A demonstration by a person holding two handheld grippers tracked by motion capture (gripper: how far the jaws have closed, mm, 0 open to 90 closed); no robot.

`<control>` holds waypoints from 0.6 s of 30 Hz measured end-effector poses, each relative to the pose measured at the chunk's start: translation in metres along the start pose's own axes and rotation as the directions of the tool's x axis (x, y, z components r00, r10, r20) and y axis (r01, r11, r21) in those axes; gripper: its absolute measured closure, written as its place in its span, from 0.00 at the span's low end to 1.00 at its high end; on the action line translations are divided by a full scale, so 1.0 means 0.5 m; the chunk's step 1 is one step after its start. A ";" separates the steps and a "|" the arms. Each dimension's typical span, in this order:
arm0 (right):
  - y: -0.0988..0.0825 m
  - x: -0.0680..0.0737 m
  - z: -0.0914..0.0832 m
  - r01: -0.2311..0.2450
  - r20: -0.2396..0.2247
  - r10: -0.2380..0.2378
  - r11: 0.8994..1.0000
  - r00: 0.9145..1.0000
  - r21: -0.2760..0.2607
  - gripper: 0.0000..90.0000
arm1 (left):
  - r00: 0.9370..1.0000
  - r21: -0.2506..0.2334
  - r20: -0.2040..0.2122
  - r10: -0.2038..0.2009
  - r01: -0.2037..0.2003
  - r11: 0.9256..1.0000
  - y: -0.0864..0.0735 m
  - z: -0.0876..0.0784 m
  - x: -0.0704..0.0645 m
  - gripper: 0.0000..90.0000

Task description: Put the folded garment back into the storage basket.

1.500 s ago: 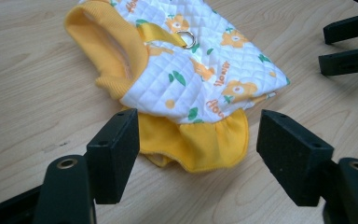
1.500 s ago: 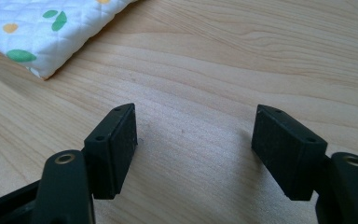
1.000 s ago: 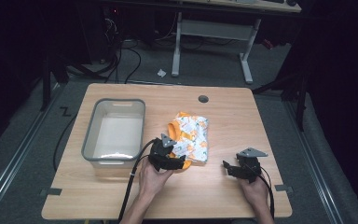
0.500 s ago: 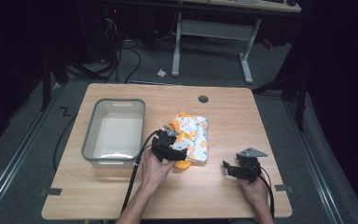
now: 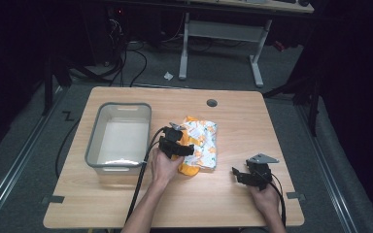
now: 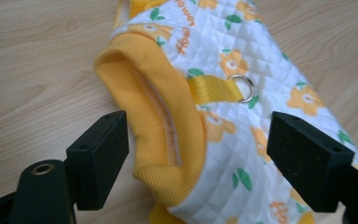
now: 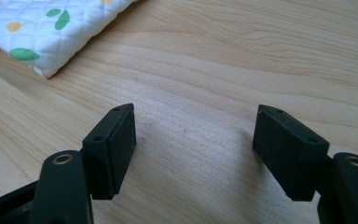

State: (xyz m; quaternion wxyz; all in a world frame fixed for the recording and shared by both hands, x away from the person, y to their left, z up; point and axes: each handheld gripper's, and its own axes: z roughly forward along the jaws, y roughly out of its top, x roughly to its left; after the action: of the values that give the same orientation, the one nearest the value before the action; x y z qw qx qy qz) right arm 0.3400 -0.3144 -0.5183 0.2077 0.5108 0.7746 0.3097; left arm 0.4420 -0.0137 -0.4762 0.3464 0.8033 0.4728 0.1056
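In the high view the quilted flowered vest [image 5: 200,144] lies flat on the desk [image 5: 233,121], just ahead of the left gripper [image 5: 178,143] and not yet grasped, its long axis running away from the person, while the bin [image 5: 93,145] beside it stands empty, so I judge the work barely begun. In the left gripper view the fingers [image 6: 98,156] are spread wide with the vest's yellow ribbed collar [image 6: 168,135] between them, the collar opening facing the gripper. In the right gripper view the right gripper [image 7: 196,149] has its fingers spread over bare desk, the vest's corner well ahead to their left.

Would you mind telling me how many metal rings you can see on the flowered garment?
1: a metal ring on the yellow strap behind the garment collar; others may be hidden underneath.
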 end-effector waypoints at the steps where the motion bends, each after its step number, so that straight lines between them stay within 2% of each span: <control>1: 0.000 0.000 0.000 0.000 0.000 0.000 1.000 1.000 0.000 0.34 | 1.000 0.001 0.004 -0.009 0.009 1.000 0.001 0.005 0.003 0.24; 7: 0.000 0.000 0.000 -0.001 0.000 0.001 1.000 1.000 0.000 0.34 | 1.000 0.024 0.002 -0.029 0.029 0.999 -0.003 0.032 0.012 0.24; 11: 0.000 0.000 0.000 -0.001 0.000 0.001 1.000 1.000 0.000 0.34 | 1.000 0.044 -0.011 -0.010 0.011 0.999 -0.006 0.048 0.009 0.26; 18: 0.000 0.000 0.000 0.001 0.000 -0.001 1.000 1.000 0.001 0.34 | 0.999 0.048 -0.026 -0.020 0.022 0.999 -0.010 0.064 0.004 0.29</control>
State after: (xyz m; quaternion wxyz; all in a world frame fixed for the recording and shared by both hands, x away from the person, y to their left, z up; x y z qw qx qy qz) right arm 0.3400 -0.3145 -0.5183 0.2077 0.5105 0.7749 0.3094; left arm 0.4558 -0.0250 -0.5034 0.3218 0.8051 0.4879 0.1006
